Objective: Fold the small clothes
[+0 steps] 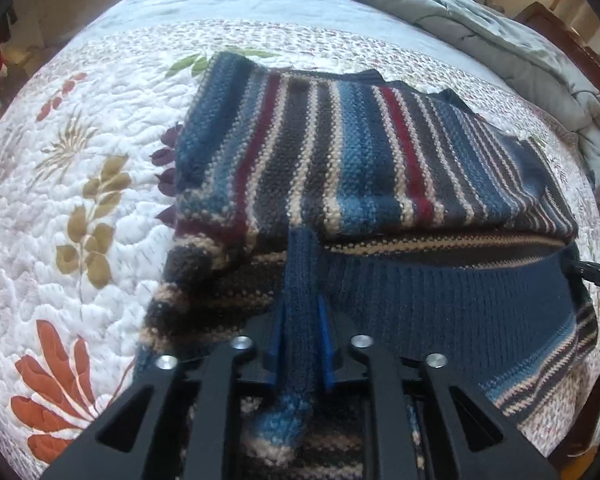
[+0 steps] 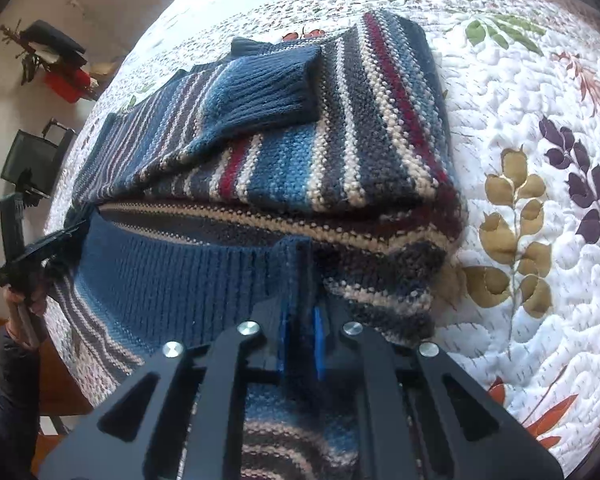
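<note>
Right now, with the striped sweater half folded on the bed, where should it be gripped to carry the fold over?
Grip the ribbed navy hem, at its two ends, coming from the near bed edge. It is the free edge facing the grippers, so pinching there lifts it evenly. The left gripper and right gripper already clamp it there.
</note>
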A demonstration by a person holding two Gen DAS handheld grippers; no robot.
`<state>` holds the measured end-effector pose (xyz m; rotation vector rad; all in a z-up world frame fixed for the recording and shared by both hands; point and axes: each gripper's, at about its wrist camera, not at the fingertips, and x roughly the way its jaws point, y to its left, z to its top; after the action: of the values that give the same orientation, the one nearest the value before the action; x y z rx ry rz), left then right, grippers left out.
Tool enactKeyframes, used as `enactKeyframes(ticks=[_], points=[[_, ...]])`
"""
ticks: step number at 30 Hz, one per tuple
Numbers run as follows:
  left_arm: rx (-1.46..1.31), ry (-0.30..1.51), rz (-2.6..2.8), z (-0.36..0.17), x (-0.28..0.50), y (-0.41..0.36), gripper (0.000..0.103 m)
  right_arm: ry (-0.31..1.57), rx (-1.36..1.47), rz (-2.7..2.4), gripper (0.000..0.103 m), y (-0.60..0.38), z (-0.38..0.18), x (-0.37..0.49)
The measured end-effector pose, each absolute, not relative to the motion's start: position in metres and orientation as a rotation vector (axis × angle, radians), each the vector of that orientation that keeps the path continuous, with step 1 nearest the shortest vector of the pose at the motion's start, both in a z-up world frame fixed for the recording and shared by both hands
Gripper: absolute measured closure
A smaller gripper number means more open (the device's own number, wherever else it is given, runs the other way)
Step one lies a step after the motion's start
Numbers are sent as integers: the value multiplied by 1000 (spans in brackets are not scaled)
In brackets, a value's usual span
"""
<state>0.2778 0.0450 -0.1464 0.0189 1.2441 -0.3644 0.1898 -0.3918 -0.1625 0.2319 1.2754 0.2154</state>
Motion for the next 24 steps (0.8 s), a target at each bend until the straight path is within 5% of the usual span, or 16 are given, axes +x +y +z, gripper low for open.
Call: enactKeyframes(ticks=[3, 5, 8, 11, 13, 15, 24], points=[[2, 1275, -407, -141, 276, 42, 45, 1283, 206, 225, 77, -388, -157, 189], [31, 1276, -419, -138, 276, 37, 43, 1281, 201, 241, 64, -385, -152, 189], [76, 1294, -434, -142, 280, 24, 40, 1293, 167, 254, 60, -378, -151, 190], [96, 1310, -429, -151, 286, 15, 49, 1311, 146, 260, 74, -375, -158, 192], [74, 1310, -454, -149, 285, 12, 68, 1310, 164, 277, 94, -375, -160, 191], [82, 1289, -443, -144, 280, 12, 92, 1303, 210, 303, 94, -378, -158, 190], [-44, 1161, -443, -90, 286, 33, 93, 1182, 256, 361, 95, -390, -109, 194]])
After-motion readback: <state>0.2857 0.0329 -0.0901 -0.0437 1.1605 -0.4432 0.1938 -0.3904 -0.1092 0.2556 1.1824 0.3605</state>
